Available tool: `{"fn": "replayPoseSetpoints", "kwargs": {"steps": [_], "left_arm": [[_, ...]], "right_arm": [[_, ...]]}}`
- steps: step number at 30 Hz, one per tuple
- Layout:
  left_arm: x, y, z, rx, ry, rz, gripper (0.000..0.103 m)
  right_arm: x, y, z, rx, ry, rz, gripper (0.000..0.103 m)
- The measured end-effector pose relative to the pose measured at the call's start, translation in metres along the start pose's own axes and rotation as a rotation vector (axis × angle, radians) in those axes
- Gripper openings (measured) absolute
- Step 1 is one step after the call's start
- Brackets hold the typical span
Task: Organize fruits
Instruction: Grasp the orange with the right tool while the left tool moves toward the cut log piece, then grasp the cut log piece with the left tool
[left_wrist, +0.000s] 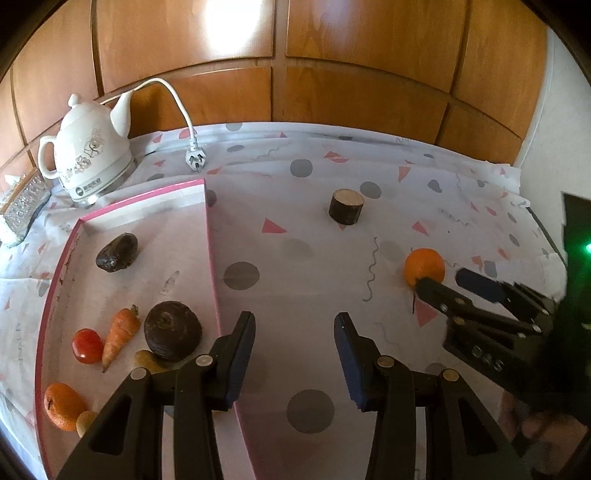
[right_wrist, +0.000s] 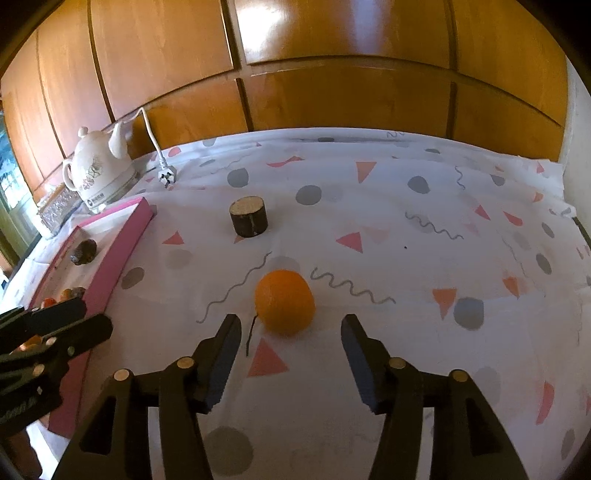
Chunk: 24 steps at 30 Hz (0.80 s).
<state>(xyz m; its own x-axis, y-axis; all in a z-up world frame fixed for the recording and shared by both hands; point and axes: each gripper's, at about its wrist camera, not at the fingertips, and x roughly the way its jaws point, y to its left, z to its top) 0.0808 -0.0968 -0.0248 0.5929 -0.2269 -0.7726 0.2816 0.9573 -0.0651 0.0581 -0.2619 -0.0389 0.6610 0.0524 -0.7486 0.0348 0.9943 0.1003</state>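
An orange lies loose on the patterned tablecloth, just ahead of my open, empty right gripper; it also shows in the left wrist view, where the right gripper reaches it from the right. A pink-rimmed tray on the left holds a second orange, a tomato, a carrot, two dark fruits and small yellowish fruits. My left gripper is open and empty, hovering over the tray's right wall.
A dark wooden stump stands on the cloth behind the orange. A white kettle with its loose plug sits at the back left, beside a glittery box. Wooden panels back the table.
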Motion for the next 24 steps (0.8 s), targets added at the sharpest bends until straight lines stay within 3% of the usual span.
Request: {"fn": "replayPoseSetpoints", "kwargs": {"steps": [8, 10, 16, 19, 24], "left_arm": [[0.006, -0.004, 0.003, -0.003, 0.017, -0.010, 0.045], [0.009, -0.004, 0.005, -0.005, 0.023, -0.014, 0.045], [0.016, -0.014, 0.014, 0.005, 0.030, -0.025, 0.045], [0.020, -0.020, 0.020, 0.005, 0.024, -0.019, 0.045], [0.031, -0.027, 0.036, 0.000, 0.036, -0.025, 0.045]], "right_arm": [[0.031, 0.009, 0.016, -0.054, 0.045, -0.028, 0.057], [0.034, 0.008, 0.017, -0.054, 0.051, -0.042, 0.036], [0.017, -0.007, 0.016, -0.055, -0.022, -0.152, 0.036], [0.017, -0.025, 0.015, -0.021, -0.013, -0.211, 0.036], [0.024, -0.053, 0.013, 0.079, 0.027, -0.181, 0.036]]}}
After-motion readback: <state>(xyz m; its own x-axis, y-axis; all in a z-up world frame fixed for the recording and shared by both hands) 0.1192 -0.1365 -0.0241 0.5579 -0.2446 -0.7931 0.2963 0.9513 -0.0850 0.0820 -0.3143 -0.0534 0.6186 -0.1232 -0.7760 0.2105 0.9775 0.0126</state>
